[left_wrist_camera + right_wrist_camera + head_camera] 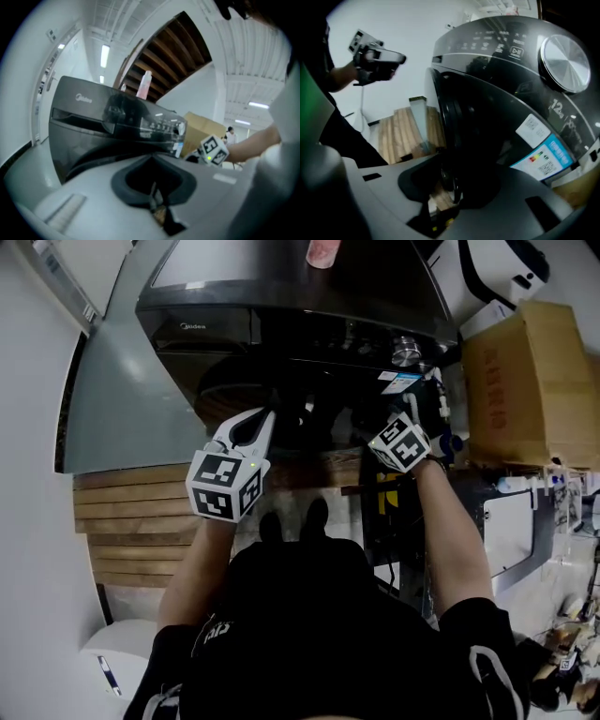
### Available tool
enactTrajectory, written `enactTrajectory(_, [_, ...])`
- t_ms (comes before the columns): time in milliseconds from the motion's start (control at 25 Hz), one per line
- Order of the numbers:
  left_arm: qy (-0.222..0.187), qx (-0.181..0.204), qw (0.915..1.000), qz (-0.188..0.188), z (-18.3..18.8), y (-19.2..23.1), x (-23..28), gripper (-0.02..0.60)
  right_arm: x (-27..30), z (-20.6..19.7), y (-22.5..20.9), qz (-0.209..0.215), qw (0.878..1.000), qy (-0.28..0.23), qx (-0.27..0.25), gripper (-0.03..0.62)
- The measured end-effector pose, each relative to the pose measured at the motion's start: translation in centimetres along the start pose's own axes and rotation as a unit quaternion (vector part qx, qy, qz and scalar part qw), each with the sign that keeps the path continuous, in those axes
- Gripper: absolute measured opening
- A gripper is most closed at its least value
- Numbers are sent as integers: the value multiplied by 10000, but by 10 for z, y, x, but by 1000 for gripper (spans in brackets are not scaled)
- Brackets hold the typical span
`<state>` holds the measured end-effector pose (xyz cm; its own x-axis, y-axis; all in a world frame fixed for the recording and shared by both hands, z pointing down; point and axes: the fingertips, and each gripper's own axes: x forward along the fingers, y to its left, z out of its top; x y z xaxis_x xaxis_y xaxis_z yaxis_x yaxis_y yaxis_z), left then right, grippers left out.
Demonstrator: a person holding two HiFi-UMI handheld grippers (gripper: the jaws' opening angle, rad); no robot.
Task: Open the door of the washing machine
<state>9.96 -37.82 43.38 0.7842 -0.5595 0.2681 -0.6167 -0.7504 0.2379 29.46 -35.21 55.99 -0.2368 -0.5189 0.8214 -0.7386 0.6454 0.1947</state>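
The dark front-loading washing machine (281,296) stands before me, its round door (239,390) on the front. In the right gripper view the door (473,140) stands slightly out from the front. Its rim runs down between the jaws of my right gripper (451,190), which are shut on the door's edge. From above, the right gripper (401,418) sits at the door's right side, under the silver dial (405,351). My left gripper (262,420) hovers before the door's left half, shut and empty, and its closed jaws (154,199) point at the machine (93,122).
A pink bottle (323,251) stands on top of the machine. A cardboard box (530,381) sits close on the right, with clutter beyond it. Wooden floor boards (131,521) lie at the lower left beside a white wall. A blue-edged label (541,157) is stuck on the machine's front.
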Motion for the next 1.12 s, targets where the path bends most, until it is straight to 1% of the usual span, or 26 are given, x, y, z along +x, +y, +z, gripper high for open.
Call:
enactTrajectory(40, [-11,-24,10000,-6,0,1,0,10,-4,-3,19,188,9997,-109,63,112])
enactTrajectory(80, [-23,-32,10000,-16,0,1,-1,11,-7,-4,34,202,9993,-265,194,121])
enactTrajectory(200, [-49,17,9999,-94,0,-10,-3,11,-15,-6,54,-299,9957,-659,581,132])
enactTrajectory(280, [-35,61,9999,-123,-4,-20,-5,12,-19,-8,58,-503,9940,-698,675,137])
enactTrajectory(360, [-24,79,9999,-85,-9,-27,-8,19,-21,-10,64,-602,9932,-678,733,140])
enactTrajectory(400, [-17,62,10000,-59,-11,-30,-10,35,-23,-10,68,-649,9926,-680,763,140])
enactTrajectory(480, [27,-33,10000,-49,-16,-37,-12,128,-26,-10,79,-708,9912,-719,859,141])
enactTrajectory(560, [89,-138,9998,-107,-24,-48,-16,174,-31,-10,95,-643,9903,-785,945,138])
enactTrajectory(640, [134,-197,9996,-169,-30,-57,-20,184,-35,-8,108,-529,9894,-908,999,127])
enactTrajectory(760, [233,-258,9993,-146,-38,-65,-28,208,-42,-5,126,-424,9863,-1133,1124,123])
enactTrajectory(880, [404,-299,9987,-37,-56,-73,-39,295,-48,-5,149,-346,9824,-1287,1309,127])
enactTrajectory(920, [433,-297,9986,4,-61,-75,-42,312,-50,-4,158,-311,9816,-1334,1327,132])
enactTrajectory(1040, [444,-330,9984,123,-74,-80,-56,328,-62,-2,185,-224,9787,-1567,1304,126])
enactTrajectory(1120, [380,-420,9982,221,-80,-82,-69,328,-76,-5,203,-167,9743,-1795,1353,127])
